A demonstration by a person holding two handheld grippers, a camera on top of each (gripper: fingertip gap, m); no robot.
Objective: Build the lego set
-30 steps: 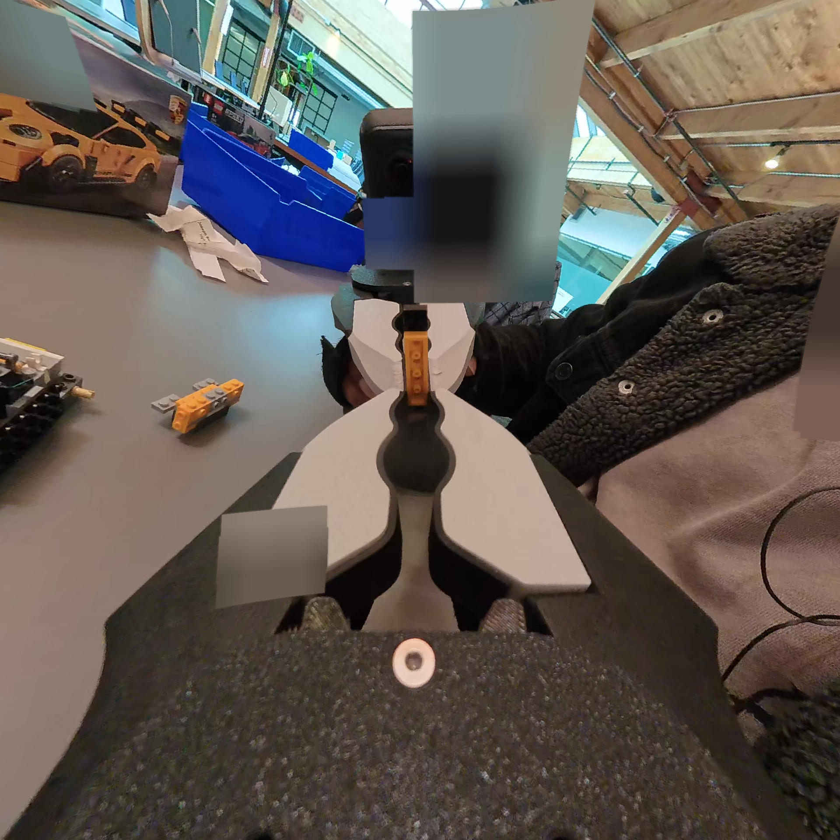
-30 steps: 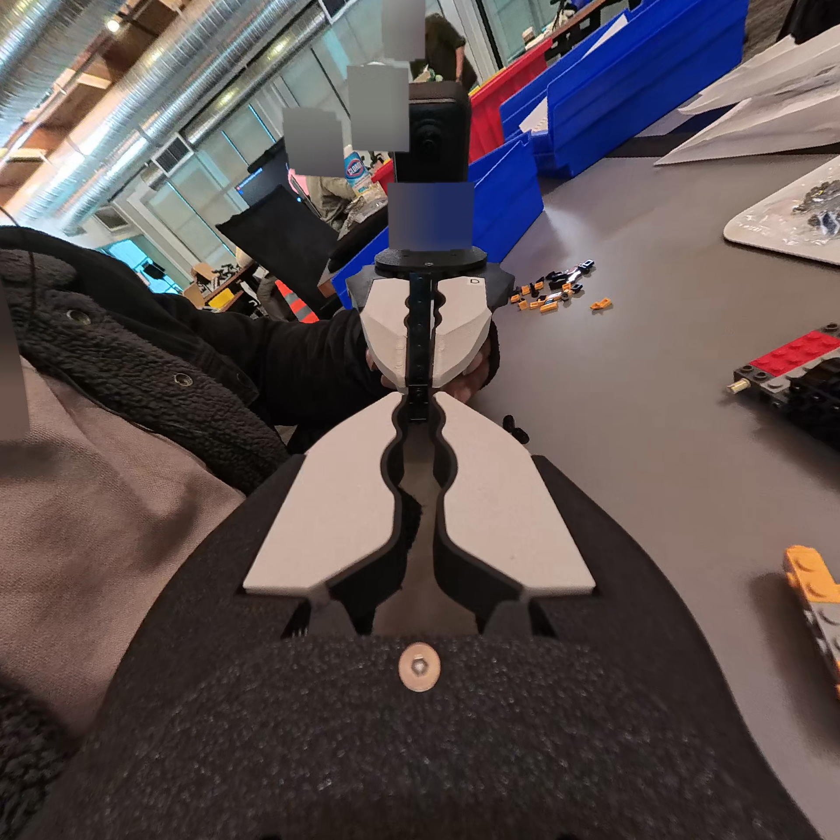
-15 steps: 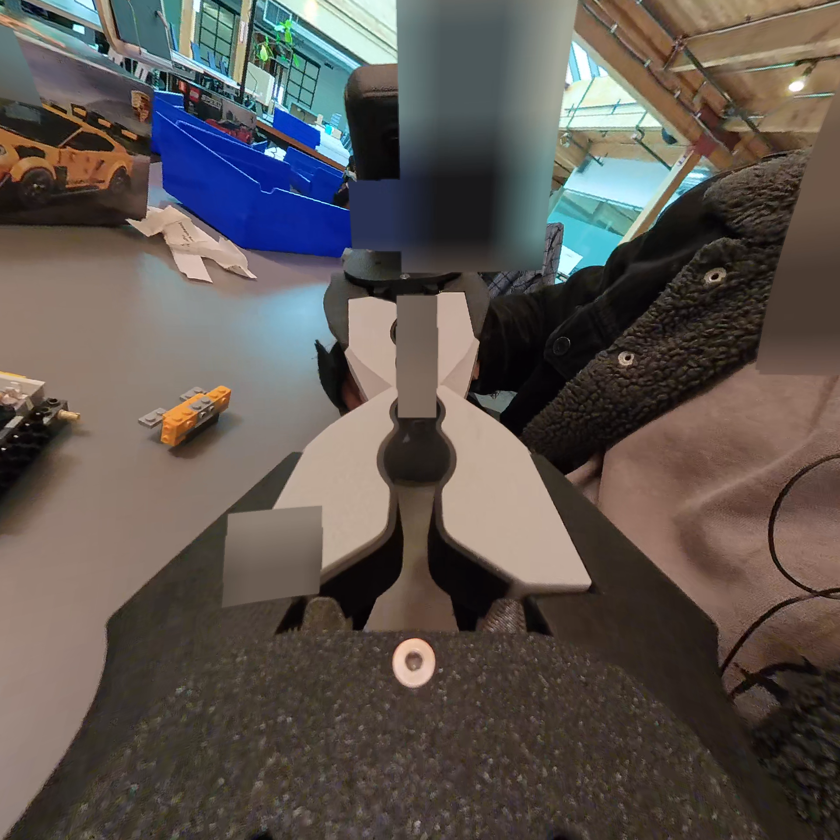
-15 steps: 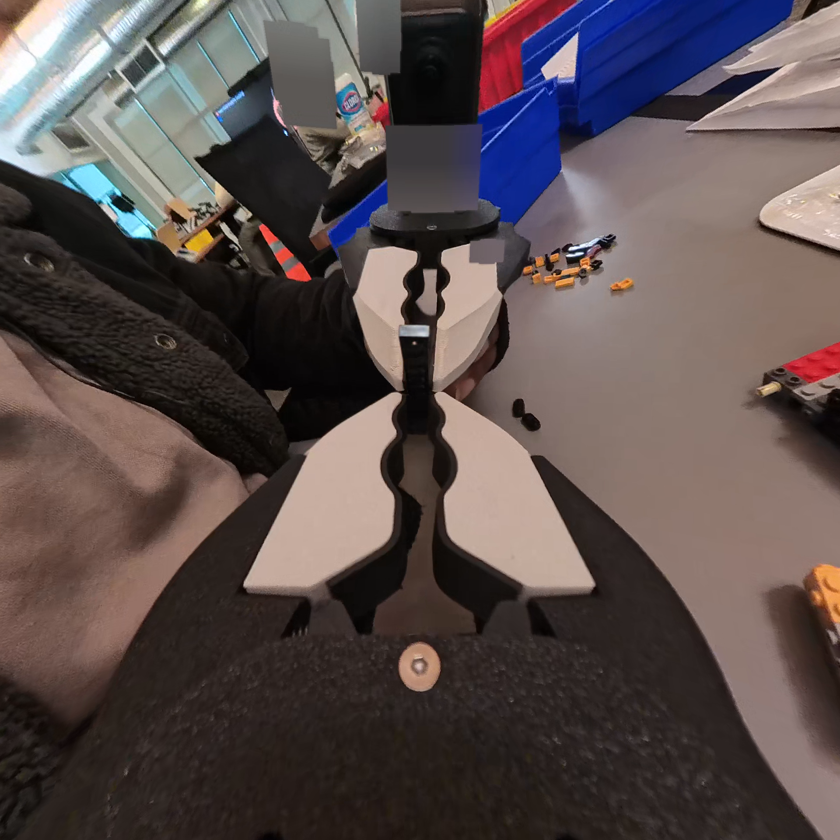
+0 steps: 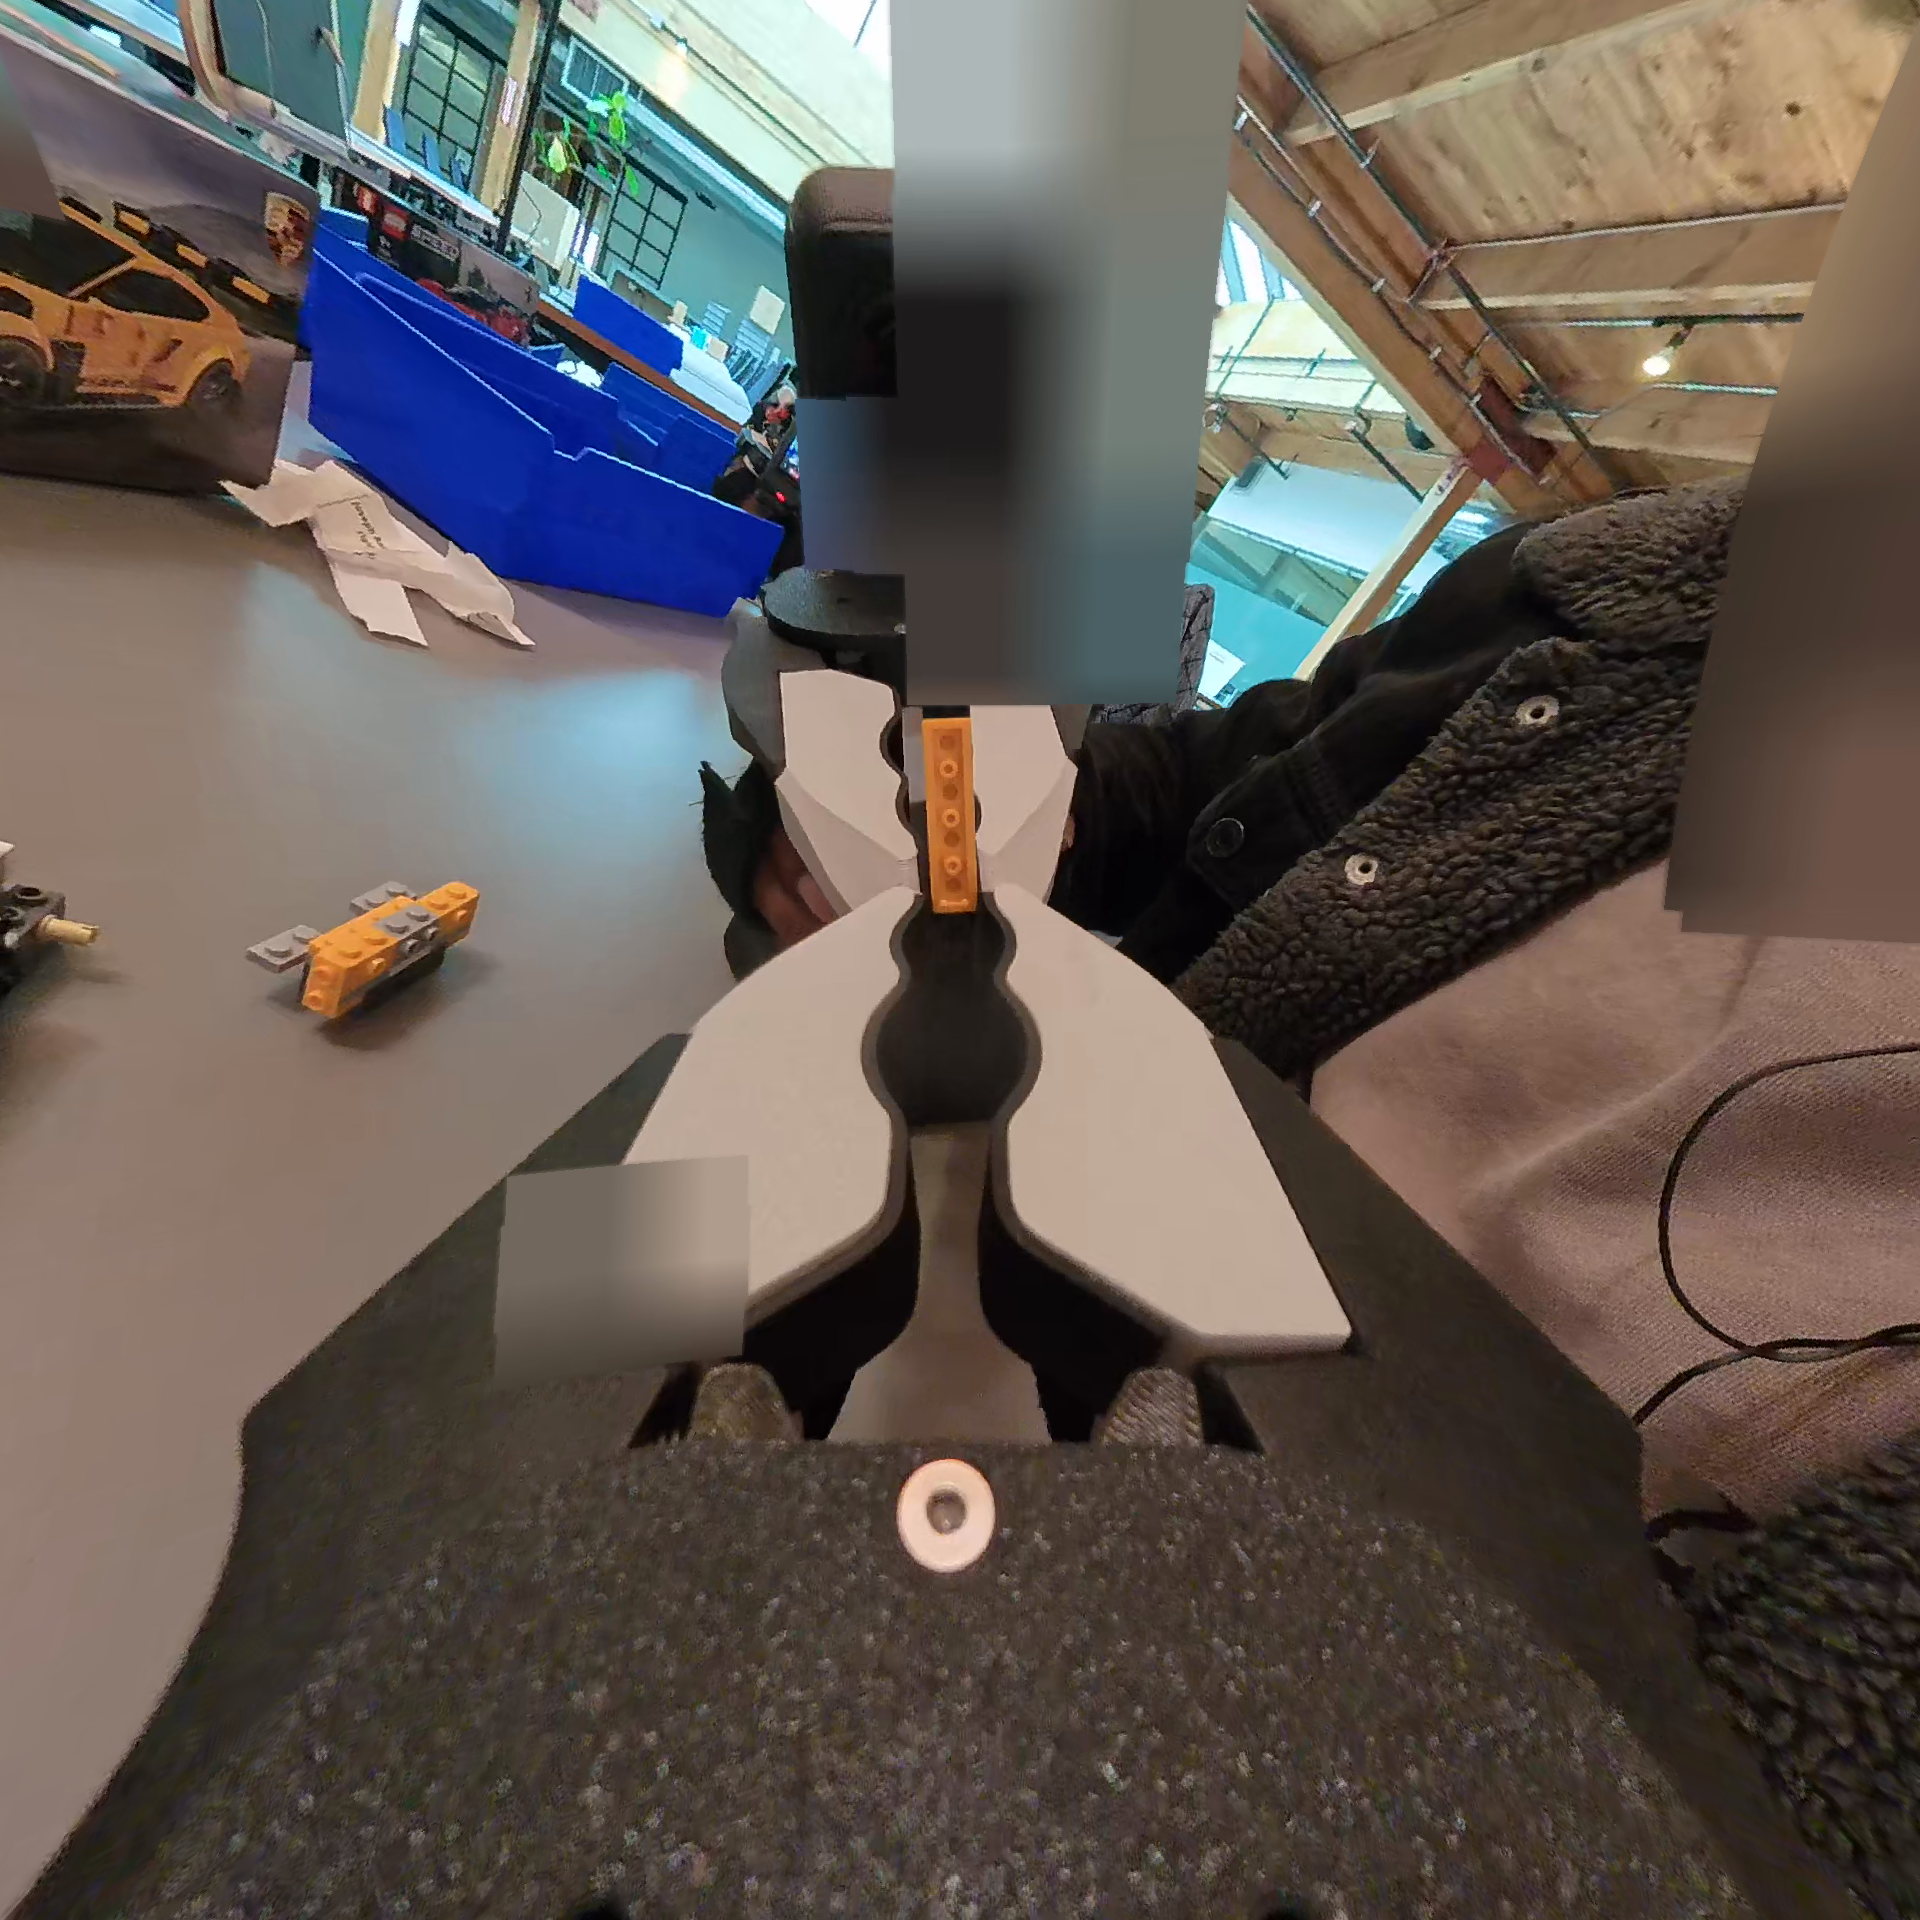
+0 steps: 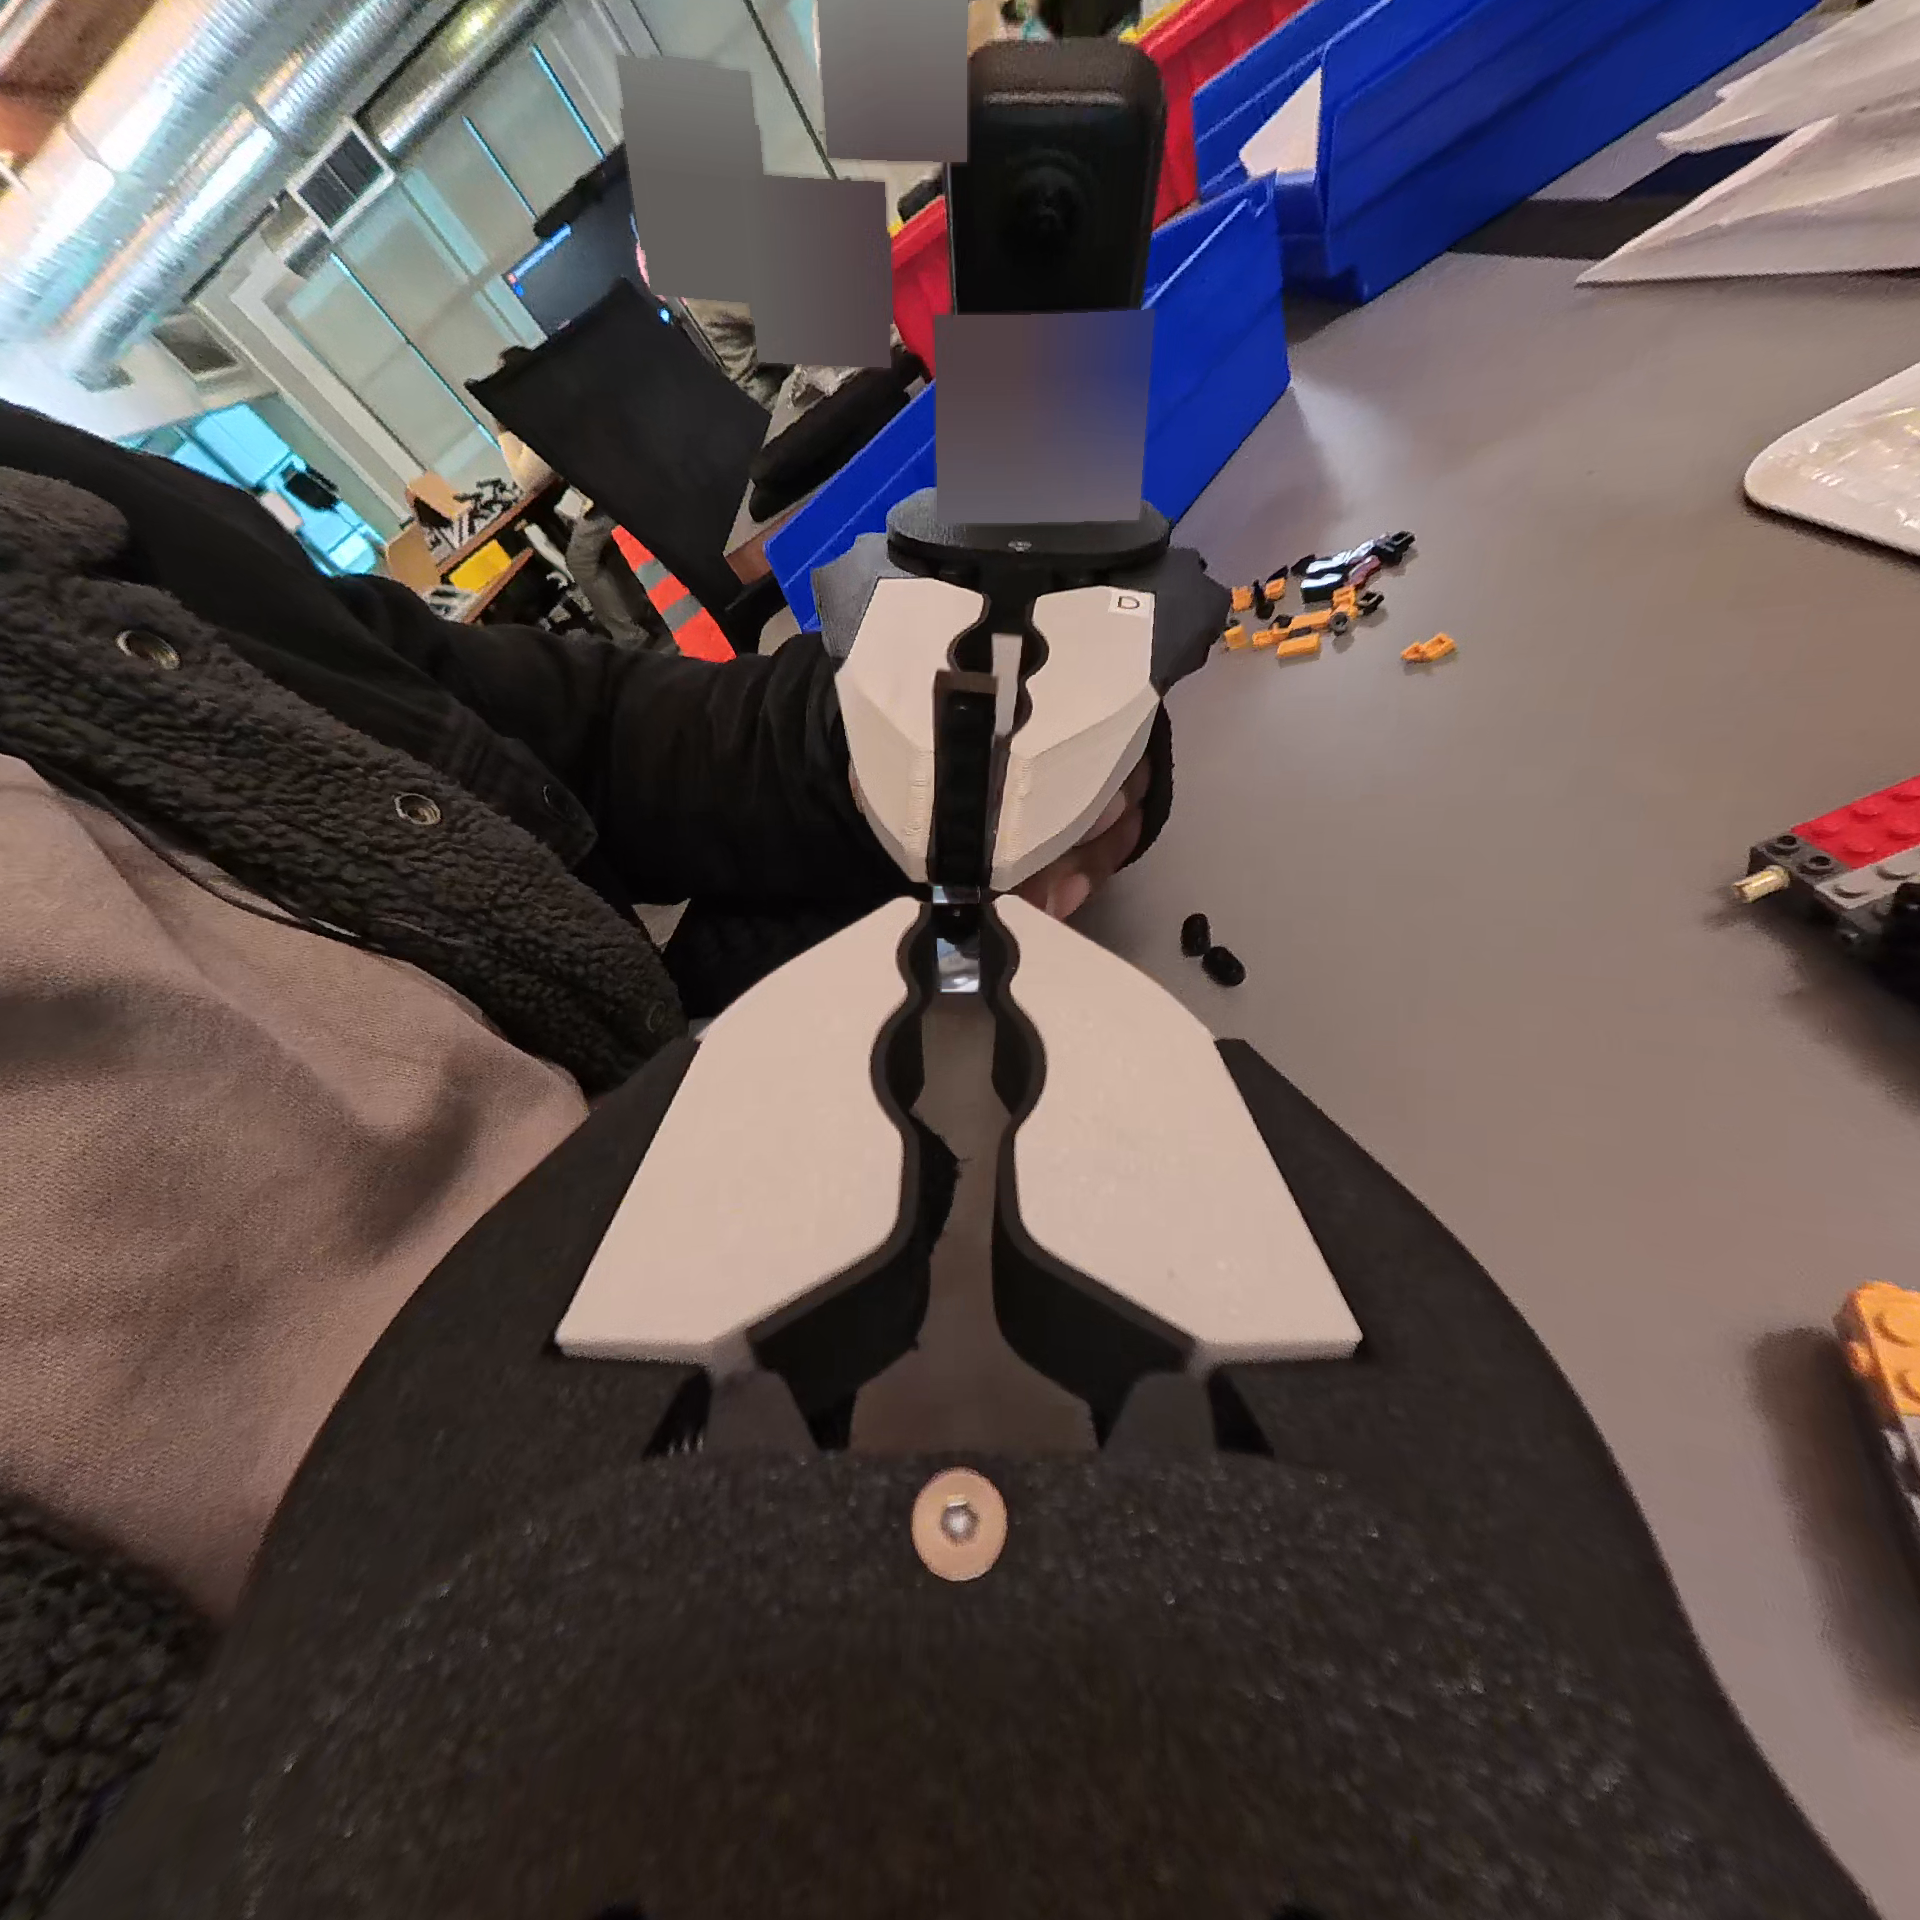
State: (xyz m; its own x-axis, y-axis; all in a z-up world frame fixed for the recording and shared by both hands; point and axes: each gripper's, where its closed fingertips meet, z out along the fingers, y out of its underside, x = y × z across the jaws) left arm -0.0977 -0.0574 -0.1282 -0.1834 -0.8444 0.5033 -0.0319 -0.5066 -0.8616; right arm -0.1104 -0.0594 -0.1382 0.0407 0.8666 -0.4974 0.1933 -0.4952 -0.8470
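At frame centre the 2 grippers meet tip to tip: the left gripper (image 5: 951,904) pinches an orange brick (image 5: 951,816), the right gripper (image 6: 958,902) a black brick (image 6: 961,790).

Open-plan workshop or maker lab, industrial shell

Exposed timber ceiling beams (image 5: 1538,114) run overhead at two o'clock in the left wrist view, with pipes and a hanging lamp (image 5: 1656,363) strung beneath them; in the right wrist view, silver ventilation ducts (image 6: 197,156) sweep across at eleven o'clock above tall factory-style windows (image 6: 364,343). Blue storage bins (image 5: 499,468) line the grey tabletop (image 5: 312,727) at eleven o'clock, red bins (image 6: 1169,62) sit behind more blue ones at one o'clock in the right wrist view, and an orange-striped traffic cone (image 6: 675,613) stands on the floor beyond, among cluttered workbenches (image 6: 468,530).
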